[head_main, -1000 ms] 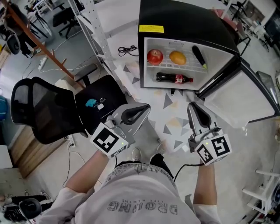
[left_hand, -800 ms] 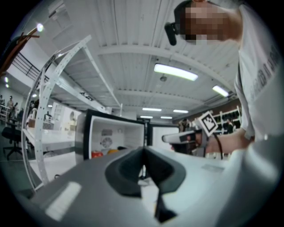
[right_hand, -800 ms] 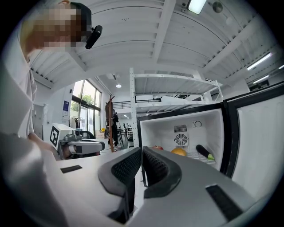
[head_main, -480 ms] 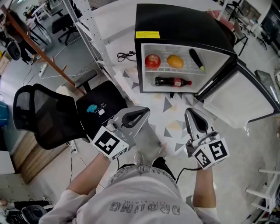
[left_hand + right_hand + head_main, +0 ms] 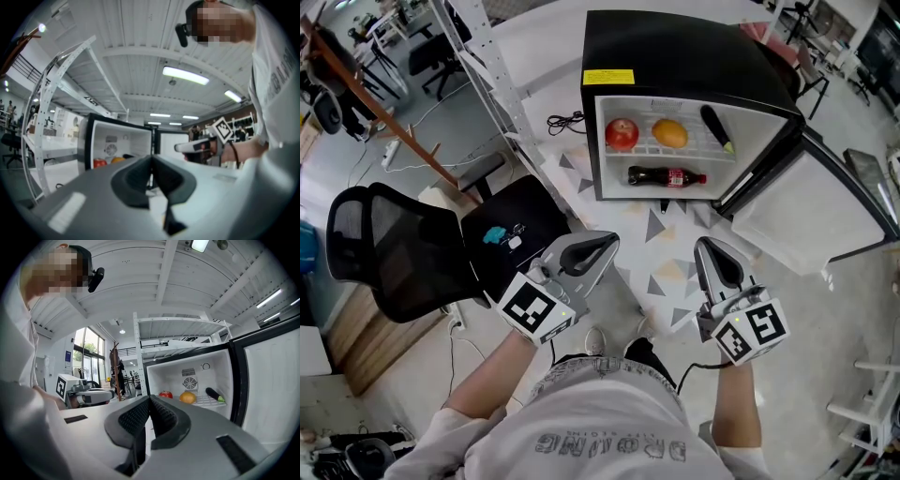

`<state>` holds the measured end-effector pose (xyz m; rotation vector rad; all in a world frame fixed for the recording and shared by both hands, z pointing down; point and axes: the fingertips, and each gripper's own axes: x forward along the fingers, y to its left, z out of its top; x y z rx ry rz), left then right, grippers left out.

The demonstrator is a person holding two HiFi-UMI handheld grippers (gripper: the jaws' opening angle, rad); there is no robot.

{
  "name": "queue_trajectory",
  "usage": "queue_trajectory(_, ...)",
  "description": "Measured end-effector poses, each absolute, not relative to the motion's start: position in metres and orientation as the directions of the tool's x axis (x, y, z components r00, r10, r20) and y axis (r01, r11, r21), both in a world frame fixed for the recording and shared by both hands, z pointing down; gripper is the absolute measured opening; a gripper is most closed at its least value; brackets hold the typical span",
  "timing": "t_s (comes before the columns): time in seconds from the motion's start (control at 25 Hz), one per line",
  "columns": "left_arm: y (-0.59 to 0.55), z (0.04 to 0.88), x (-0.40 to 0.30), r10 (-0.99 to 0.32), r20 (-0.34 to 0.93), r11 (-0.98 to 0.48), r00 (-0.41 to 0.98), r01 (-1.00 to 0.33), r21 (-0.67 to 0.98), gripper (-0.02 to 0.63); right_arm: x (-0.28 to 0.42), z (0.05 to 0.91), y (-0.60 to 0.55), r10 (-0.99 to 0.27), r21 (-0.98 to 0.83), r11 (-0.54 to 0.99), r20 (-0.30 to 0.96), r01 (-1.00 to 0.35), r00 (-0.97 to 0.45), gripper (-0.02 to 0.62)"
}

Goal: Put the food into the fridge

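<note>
A small black fridge stands open on the floor ahead. Its upper rack holds a red apple, an orange and a dark eggplant. A cola bottle lies on the shelf below. My left gripper is held level short of the fridge, shut and empty. My right gripper is beside it, also shut with nothing between its pads. In the right gripper view the right gripper points at the apple, orange and eggplant. The left gripper faces the fridge.
The fridge door swings wide open to the right. A black office chair stands at the left, close to my left arm. A white metal shelf frame rises behind it. A black cable lies left of the fridge.
The fridge sits a little higher and further left in the head view than before. Both grippers keep nearly the same place and stay empty.
</note>
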<state>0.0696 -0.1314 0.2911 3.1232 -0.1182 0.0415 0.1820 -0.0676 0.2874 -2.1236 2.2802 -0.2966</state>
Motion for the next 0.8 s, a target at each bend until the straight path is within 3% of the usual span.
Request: queue_trajectory(0.8,-0.131,0.297,0.084,-0.086,0.035,-0.996,0.996,-0.087,0.027,0.009,0.197,0.298,-0.070,-0.985,-0.170,0.068,0.144,-0.983,-0.093,0.002)
